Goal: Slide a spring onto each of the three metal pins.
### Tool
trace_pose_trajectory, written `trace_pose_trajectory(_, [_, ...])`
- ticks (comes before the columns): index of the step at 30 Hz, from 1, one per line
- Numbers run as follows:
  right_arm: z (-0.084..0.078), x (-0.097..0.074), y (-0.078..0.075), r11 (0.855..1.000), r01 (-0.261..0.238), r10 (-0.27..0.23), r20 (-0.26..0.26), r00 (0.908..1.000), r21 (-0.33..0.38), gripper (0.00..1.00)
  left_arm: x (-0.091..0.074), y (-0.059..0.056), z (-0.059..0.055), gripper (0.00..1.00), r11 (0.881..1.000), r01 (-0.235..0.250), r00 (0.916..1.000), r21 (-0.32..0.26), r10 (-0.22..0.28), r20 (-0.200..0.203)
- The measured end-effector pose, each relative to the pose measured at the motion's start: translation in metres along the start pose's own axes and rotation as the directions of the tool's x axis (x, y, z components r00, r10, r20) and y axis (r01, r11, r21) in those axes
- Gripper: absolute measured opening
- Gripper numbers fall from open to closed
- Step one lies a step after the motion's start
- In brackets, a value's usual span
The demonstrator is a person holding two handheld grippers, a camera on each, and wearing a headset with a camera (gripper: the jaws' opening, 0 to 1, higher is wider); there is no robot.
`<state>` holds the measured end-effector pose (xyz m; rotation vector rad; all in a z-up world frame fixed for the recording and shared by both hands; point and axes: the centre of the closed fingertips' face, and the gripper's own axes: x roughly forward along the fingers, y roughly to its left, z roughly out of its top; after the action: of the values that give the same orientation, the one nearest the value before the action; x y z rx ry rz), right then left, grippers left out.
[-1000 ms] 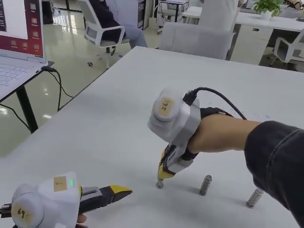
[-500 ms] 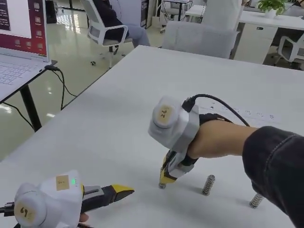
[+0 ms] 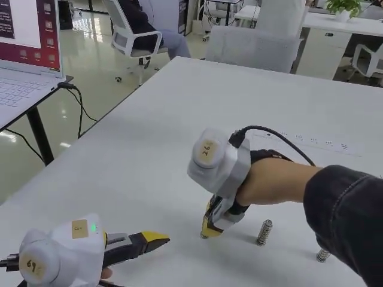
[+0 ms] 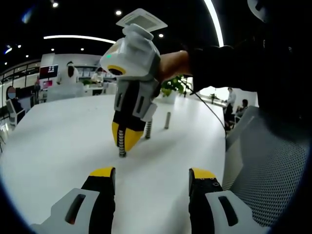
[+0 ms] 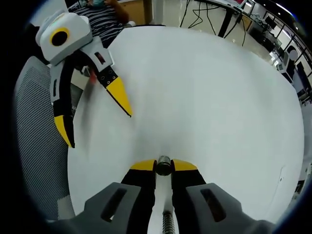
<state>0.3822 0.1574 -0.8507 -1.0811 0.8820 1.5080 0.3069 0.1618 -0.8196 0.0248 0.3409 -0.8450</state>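
Head view: the right gripper (image 3: 206, 231) points steeply down at the white table (image 3: 149, 143), with the left gripper (image 3: 154, 241) low nearby. Left gripper view: its own jaws stand apart, empty (two sprung pins (image 4: 148, 129) stand behind). Right gripper view: jaws clamped on a spring (image 5: 167, 222) held upright, its end at the tabletop.

"26" on right gripper (image 3: 204, 234); "69", left gripper (image 3: 161, 241).
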Motion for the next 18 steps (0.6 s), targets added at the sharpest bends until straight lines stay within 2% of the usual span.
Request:
trace_pose_trajectory(8, [-0.001,-0.007,-0.004,1.0,0.009,-0.009,0.026,0.9996,0.017,0.12,0.001,0.0,0.001,0.56,1.0,0.004,1.0,0.003,-0.004,-0.003])
trace_pose_trajectory(18, [-0.009,-0.016,-0.005,0.999,0.031,-0.033,0.048,0.9983,0.037,0.17,0.004,-0.001,0.004,0.57,1.0,0.009,0.9999,0.011,-0.009,-0.005])
